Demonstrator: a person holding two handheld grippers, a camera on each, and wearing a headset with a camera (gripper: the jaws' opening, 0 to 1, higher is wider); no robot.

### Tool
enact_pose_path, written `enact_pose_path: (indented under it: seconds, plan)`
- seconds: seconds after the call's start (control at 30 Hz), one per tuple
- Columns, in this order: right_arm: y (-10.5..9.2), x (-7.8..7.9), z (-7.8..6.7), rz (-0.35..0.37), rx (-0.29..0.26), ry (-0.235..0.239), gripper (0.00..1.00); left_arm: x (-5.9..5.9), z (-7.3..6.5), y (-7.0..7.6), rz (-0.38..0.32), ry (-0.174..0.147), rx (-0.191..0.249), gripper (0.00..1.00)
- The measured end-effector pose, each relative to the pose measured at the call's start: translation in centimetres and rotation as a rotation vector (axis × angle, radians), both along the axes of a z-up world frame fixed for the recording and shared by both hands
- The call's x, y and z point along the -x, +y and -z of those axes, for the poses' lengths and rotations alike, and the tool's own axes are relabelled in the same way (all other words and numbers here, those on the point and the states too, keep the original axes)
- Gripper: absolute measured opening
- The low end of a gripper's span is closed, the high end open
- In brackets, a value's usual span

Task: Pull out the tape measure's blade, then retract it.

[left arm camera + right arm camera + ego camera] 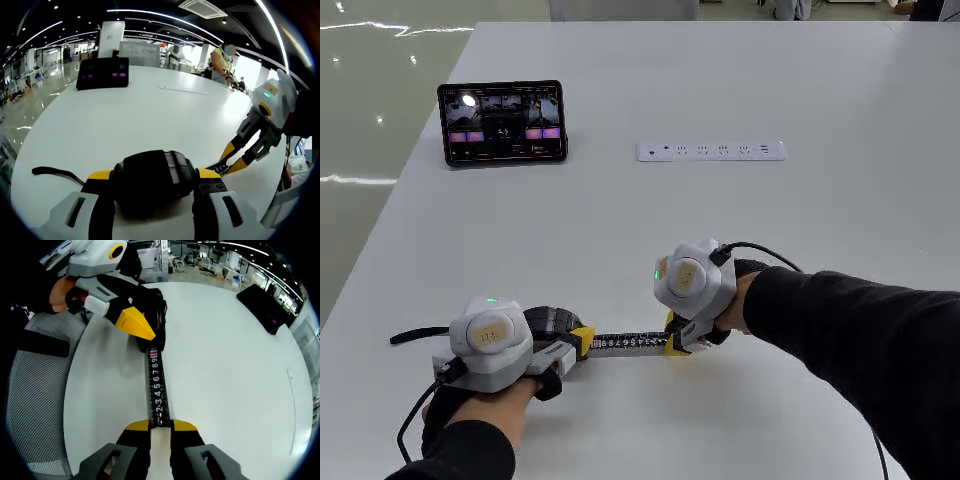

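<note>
Tape measure lay on the near part of the white table, at about 7 o'clock in the head view, with both grippers on it. The table was the biggest thing. Its far half was bare apart from a tablet propped at 10 o'clock and a white power strip lying flat at about 12 o'clock. Both were well apart from the work, so nothing looked likely to snag.

The left gripper was clamped across the black case, one yellow tip on each side. That was probably to anchor it so a pull would not drag it along the table. The right gripper, at 3 o'clock from the case, was pinched on the free end of the blade, jaws almost together on the thin strip. It held there likely because the end is the one part to draw by.

A short run of blade showed between the two grippers, flat and straight, numbers up. My guess is the pull-out was in its early part and the retract was not yet begun. A thin black wrist strap trailed loose on the table at 9 o'clock from the case.
</note>
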State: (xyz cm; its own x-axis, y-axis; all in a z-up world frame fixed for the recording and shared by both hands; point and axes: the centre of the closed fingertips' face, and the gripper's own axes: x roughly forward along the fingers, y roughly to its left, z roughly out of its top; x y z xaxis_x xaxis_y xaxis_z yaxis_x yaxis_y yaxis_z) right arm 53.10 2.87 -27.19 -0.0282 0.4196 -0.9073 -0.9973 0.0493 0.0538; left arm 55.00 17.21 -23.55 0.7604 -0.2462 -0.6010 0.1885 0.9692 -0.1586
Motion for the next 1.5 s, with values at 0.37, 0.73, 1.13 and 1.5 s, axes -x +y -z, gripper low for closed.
enact_pose_path:
  seconds: [0.37, 0.73, 1.13, 1.5]
  plan:
    - [0.8, 0.1, 0.0, 0.001, -0.014, 0.001, 0.10, 0.0, 0.1, 0.0, 0.003, 0.005, 0.000, 0.58]
    - [1.4, 0.0, 0.1, 0.002, -0.022, -0.001, 0.10, 0.0, 0.1, 0.0, -0.002, 0.008, 0.000, 0.58]
    - [2.2, -0.1, 0.1, 0.007, -0.033, -0.003, 0.10, -0.1, 0.2, 0.0, -0.003, 0.008, 0.004, 0.58]
    - [3.1, -0.1, 0.0, 0.006, -0.044, -0.001, 0.10, -0.1, 0.1, 0.1, -0.005, 0.010, 0.009, 0.58]
